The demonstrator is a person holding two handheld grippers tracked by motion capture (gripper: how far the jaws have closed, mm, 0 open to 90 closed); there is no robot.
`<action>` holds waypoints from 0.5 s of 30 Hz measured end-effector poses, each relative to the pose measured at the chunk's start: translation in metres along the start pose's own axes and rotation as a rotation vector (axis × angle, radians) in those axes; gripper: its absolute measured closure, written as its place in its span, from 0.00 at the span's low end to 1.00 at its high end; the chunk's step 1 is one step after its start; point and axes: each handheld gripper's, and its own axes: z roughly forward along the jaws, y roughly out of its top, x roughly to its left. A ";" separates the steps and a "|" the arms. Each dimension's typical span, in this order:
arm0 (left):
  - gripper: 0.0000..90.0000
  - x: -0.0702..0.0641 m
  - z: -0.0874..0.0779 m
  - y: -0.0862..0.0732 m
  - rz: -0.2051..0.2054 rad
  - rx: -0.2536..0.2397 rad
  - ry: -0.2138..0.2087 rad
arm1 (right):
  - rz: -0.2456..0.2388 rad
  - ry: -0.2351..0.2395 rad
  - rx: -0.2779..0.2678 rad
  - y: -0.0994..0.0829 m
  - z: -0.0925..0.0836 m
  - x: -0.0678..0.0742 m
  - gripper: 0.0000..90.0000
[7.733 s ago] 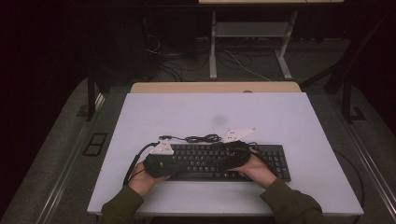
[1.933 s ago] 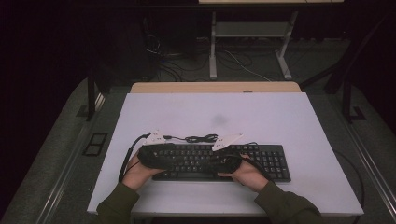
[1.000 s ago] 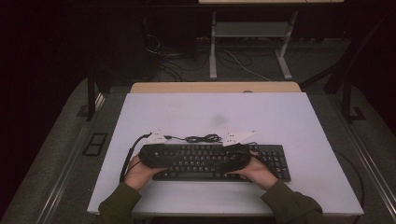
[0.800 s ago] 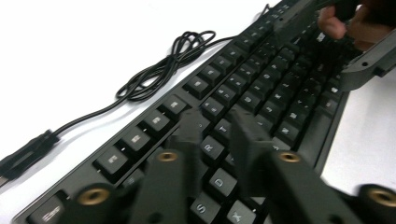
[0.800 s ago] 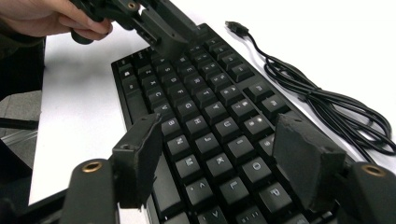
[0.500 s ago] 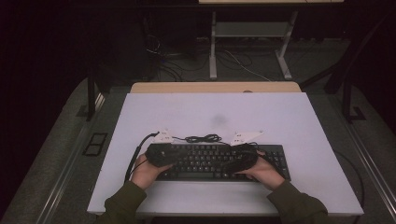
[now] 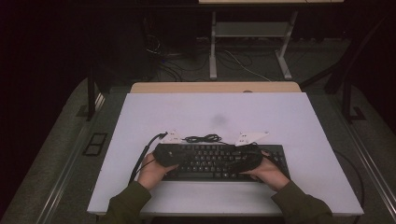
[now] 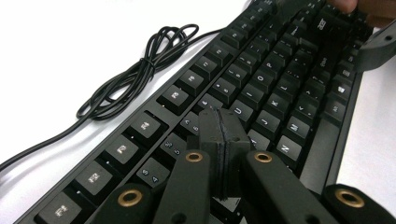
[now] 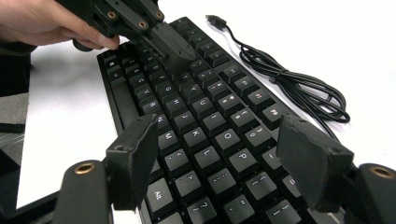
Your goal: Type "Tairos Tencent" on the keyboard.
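A black keyboard (image 7: 219, 161) lies near the front edge of the white table (image 7: 280, 116), with its coiled black cable (image 7: 203, 138) just behind it. My left gripper (image 7: 184, 157) is shut with nothing between its pads. In the left gripper view its tip (image 8: 219, 123) sits low over the number and letter keys (image 8: 261, 100). In the right gripper view that left gripper's tip (image 9: 175, 51) rests on the keys. My right gripper (image 9: 222, 144) stands open over the keyboard's right half (image 7: 243, 162). Its jaws have just been opening, and only keys lie below them.
The cable's loops (image 9: 303, 91) lie on bare tabletop behind the keyboard (image 9: 201, 116), with its plug (image 9: 215, 21) farther off. A wooden strip (image 7: 215, 87) edges the table's far side. Beyond it are desk legs (image 7: 213, 51) and floor cables in the dark.
My left gripper has slid a little to the right over the keyboard. The right hand has stayed almost where it was.
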 end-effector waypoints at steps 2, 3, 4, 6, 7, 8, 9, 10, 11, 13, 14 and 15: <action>0.99 0.000 0.003 0.000 0.008 0.010 0.002 | 0.002 0.000 -0.005 0.000 0.000 0.000 0.32; 0.99 0.000 0.003 -0.001 0.012 0.019 0.002 | 0.001 0.000 -0.005 0.000 0.000 0.000 0.32; 0.99 0.000 0.004 -0.001 0.009 0.018 0.003 | 0.000 0.000 -0.005 0.000 0.000 0.000 0.32; 0.99 0.000 0.005 -0.001 0.009 0.018 0.002 | 0.000 0.000 -0.001 0.000 0.000 0.000 0.32; 0.99 0.000 0.004 -0.001 0.014 0.022 0.003 | 0.000 0.000 -0.001 0.000 0.000 0.000 0.32; 0.99 0.000 0.004 -0.001 0.014 0.022 0.004 | 0.000 0.000 -0.002 0.000 0.000 0.000 0.32; 0.99 0.000 0.004 -0.001 0.012 0.020 0.003 | -0.001 -0.001 -0.004 0.000 0.000 0.000 0.32; 0.99 0.000 0.004 -0.001 0.013 0.021 0.003 | 0.000 -0.001 -0.004 0.000 0.000 0.000 0.32; 0.99 0.000 0.005 -0.001 0.012 0.021 0.003 | 0.001 -0.001 -0.005 0.000 0.000 0.000 0.32; 0.99 0.000 0.005 -0.002 0.014 0.031 0.008 | -0.001 -0.002 -0.004 0.000 0.000 0.000 0.32; 0.99 -0.001 0.007 -0.003 0.019 0.031 0.012 | -0.001 -0.002 -0.004 0.000 0.000 0.000 0.32; 0.99 0.000 0.007 -0.003 0.014 0.028 0.008 | -0.001 -0.002 -0.003 0.000 0.000 0.000 0.32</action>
